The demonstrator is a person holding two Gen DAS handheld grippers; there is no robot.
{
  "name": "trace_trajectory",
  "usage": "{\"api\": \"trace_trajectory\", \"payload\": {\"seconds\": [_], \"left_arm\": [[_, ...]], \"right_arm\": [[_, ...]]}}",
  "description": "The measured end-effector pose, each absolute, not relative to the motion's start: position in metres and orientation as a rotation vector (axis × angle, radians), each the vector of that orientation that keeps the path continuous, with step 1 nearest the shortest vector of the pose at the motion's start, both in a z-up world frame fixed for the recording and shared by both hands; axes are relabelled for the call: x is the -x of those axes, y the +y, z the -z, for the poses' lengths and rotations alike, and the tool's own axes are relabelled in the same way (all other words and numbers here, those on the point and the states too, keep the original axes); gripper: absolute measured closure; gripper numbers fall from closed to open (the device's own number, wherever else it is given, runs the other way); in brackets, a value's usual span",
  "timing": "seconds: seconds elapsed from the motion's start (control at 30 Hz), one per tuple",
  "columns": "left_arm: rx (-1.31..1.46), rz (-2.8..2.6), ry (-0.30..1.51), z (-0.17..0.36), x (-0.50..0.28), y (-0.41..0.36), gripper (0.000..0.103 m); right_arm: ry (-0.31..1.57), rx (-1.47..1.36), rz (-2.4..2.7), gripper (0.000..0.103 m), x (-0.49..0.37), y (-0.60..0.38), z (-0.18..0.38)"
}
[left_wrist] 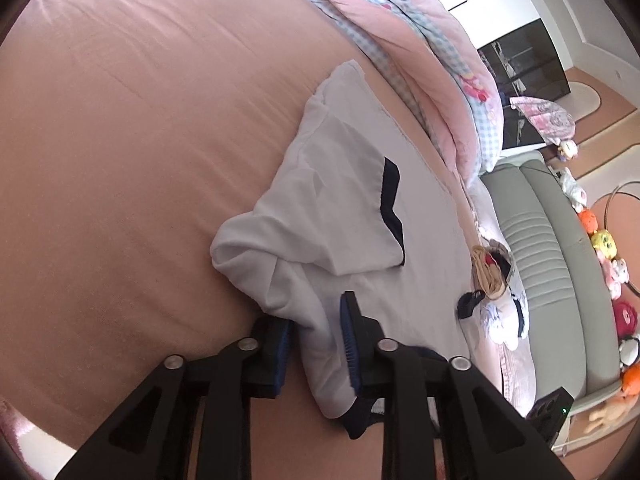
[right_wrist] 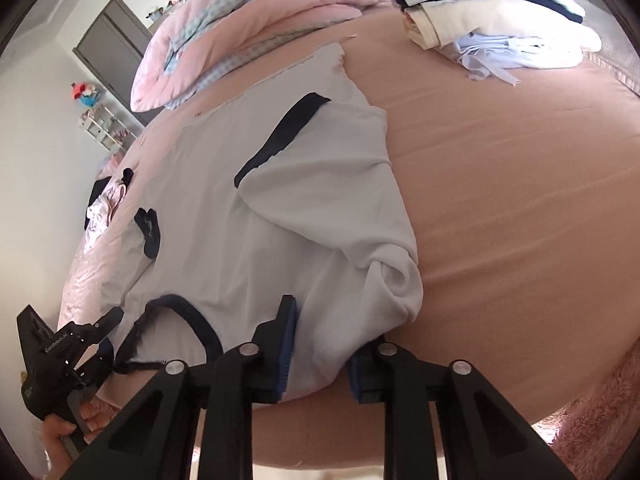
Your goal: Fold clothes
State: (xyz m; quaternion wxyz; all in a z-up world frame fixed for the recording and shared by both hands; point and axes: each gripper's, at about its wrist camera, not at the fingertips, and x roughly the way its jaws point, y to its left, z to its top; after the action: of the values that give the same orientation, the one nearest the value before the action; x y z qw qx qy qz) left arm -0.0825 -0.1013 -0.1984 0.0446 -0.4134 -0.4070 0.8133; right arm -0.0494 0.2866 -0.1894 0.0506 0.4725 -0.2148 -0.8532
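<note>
1. Left wrist view: my left gripper (left_wrist: 316, 344) is nearly closed, its blue pads pinching a thick fold of the white shirt (left_wrist: 340, 208) at the shirt's near edge.
2. The shirt lies on the pink bedsheet (left_wrist: 120, 140), one navy-trimmed sleeve (left_wrist: 390, 208) folded over its body.
3. Beyond the shirt, a pink quilt (left_wrist: 420, 60) is heaped; to the shirt's right sits a small clothes pile (left_wrist: 496, 280).
4. Right wrist view: my right gripper (right_wrist: 320, 354) is narrowed onto the shirt's (right_wrist: 280, 200) bunched near corner, cloth pressed between the pads.
5. Left of the shirt's navy collar (right_wrist: 188, 320), my other gripper (right_wrist: 108, 322) meets that same edge.
6. Beyond the shirt to the right lie folded clothes (right_wrist: 500, 28).
</note>
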Motion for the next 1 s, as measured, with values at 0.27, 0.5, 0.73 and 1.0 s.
{"api": "trace_trajectory", "payload": {"seconds": [0.27,0.5,0.73,1.0], "left_arm": [[1.237,-2.458,-1.252,0.201,0.097,-0.101,0.1],[1.324,-2.461,-1.212,0.19,0.071,-0.095,0.099],[1.321,-2.457,-1.225,0.205,0.096,-0.092,0.099],[1.25,-2.528,-1.056,0.168,0.078,-0.079,0.1]], "right_arm": [[-0.69,-1.403,2.601,0.096,0.069,0.29,0.194],[-0.664,-1.439,2.542,0.099,0.064,0.283,0.191],[-0.691,-1.408,2.53,0.073,0.079,0.271,0.198],[-0.547,-1.31,2.596,0.101,0.076,0.265,0.174]]}}
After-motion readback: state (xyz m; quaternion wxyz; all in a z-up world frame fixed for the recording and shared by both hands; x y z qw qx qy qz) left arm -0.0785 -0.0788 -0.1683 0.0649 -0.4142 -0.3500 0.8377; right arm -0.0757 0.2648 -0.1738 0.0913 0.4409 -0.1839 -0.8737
